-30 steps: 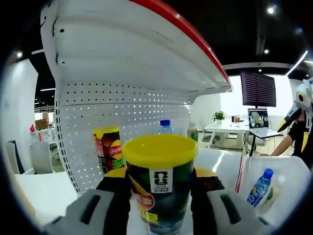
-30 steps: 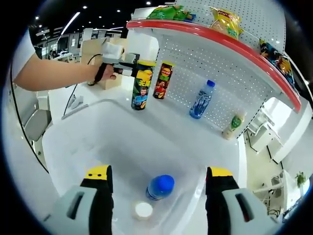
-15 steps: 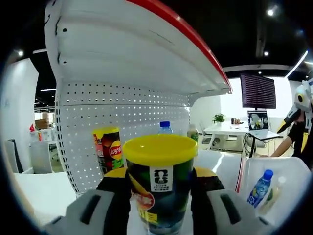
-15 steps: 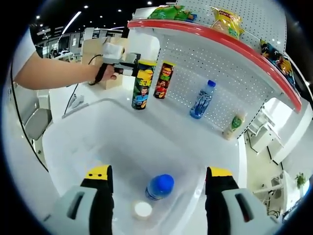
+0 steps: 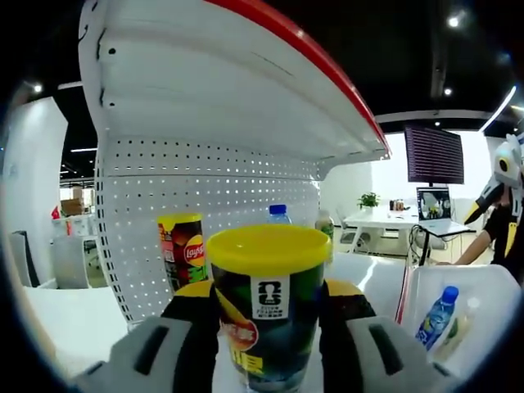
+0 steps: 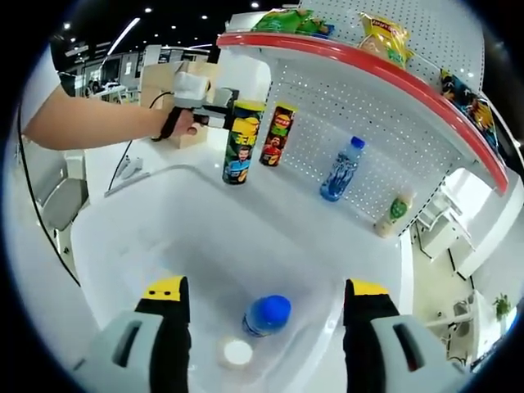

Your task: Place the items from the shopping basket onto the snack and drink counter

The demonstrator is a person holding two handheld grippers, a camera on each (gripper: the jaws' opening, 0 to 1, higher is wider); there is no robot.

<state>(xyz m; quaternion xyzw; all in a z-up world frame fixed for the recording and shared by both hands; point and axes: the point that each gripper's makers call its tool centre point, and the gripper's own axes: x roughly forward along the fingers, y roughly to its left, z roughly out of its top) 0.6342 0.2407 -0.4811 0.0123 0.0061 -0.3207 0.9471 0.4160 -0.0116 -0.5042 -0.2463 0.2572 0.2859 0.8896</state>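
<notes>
1. The left gripper (image 5: 266, 315) is clenched on a yellow-lidded can (image 5: 266, 303), one jaw on each side of its body. It holds the can upright, so the base can meet the counter (image 6: 278, 205) flat.
2. In the right gripper view the can (image 6: 239, 141) stands at the counter's front-left, just beside a red can (image 6: 277, 135); whether its base touches yet I cannot tell.
3. The right gripper (image 6: 266, 327) is released, jaws spread wide over the basket (image 6: 131, 246), straddling a blue-capped bottle (image 6: 266, 315) and a white-capped bottle (image 6: 237, 354) that wait inside. That looks like readiness for the next pick.
4. Room: further along the counter stand a blue bottle (image 6: 340, 169) and a pale bottle (image 6: 391, 213), well apart, with bare counter between.
5. Edges: the red-edged shelf (image 6: 368, 70) overhangs the counter, so tall items need to go in low. The basket's wall sits against the counter's front.
</notes>
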